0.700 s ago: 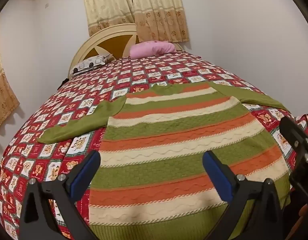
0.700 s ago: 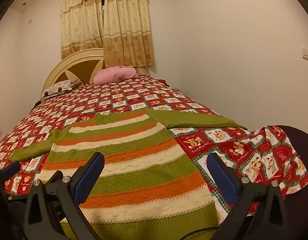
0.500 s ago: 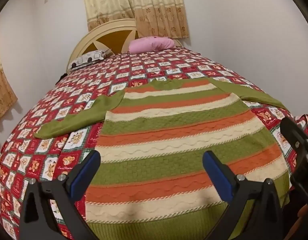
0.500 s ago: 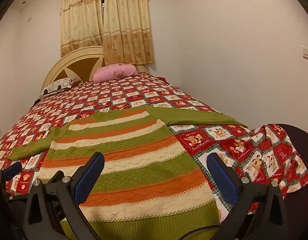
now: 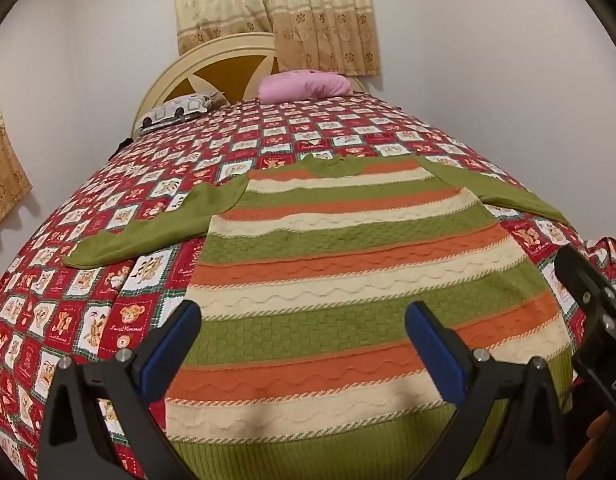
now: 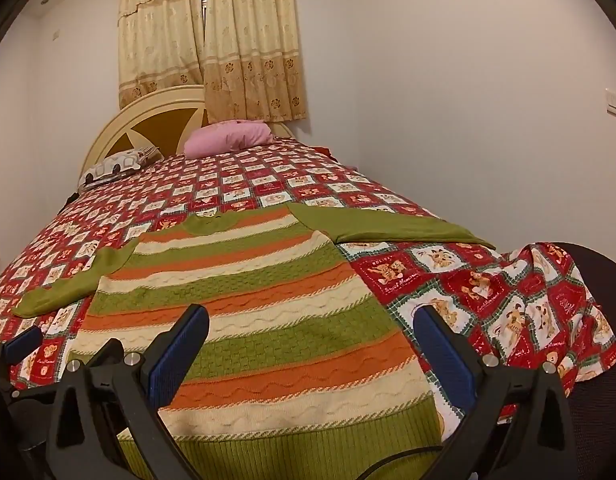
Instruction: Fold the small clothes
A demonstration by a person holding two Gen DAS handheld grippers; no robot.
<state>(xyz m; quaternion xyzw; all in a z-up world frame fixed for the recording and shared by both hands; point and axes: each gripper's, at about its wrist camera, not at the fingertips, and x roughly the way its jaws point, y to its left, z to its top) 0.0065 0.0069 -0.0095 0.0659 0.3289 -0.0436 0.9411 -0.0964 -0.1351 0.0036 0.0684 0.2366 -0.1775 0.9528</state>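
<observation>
Drifted slightly forward over the hem since the earlier frames, both views, with more of the bedspread's left side showing.

Left wrist view: left claw [image 5: 302,342] spread wide, blue pads [image 5: 426,346] apart, gripping nothing, hovering above the lower part of a knitted sweater with green, orange and cream stripes [image 5: 348,264]. Sweater lying flat and unfolded on the red patchwork bedspread with bear prints [image 5: 108,216], green sleeves out to both sides, neck toward the cream rounded headboard [image 5: 212,64]. Pink pillow [image 5: 304,84] and grey patterned pillow [image 5: 176,112] at the head. Part of the right claw at the right edge.

Right wrist view: right claw [image 6: 308,344] likewise spread wide and empty above the sweater's [image 6: 268,300] right lower half, near the ribbed green hem [image 6: 292,456]. Beige curtains [image 6: 212,40] behind the headboard.
</observation>
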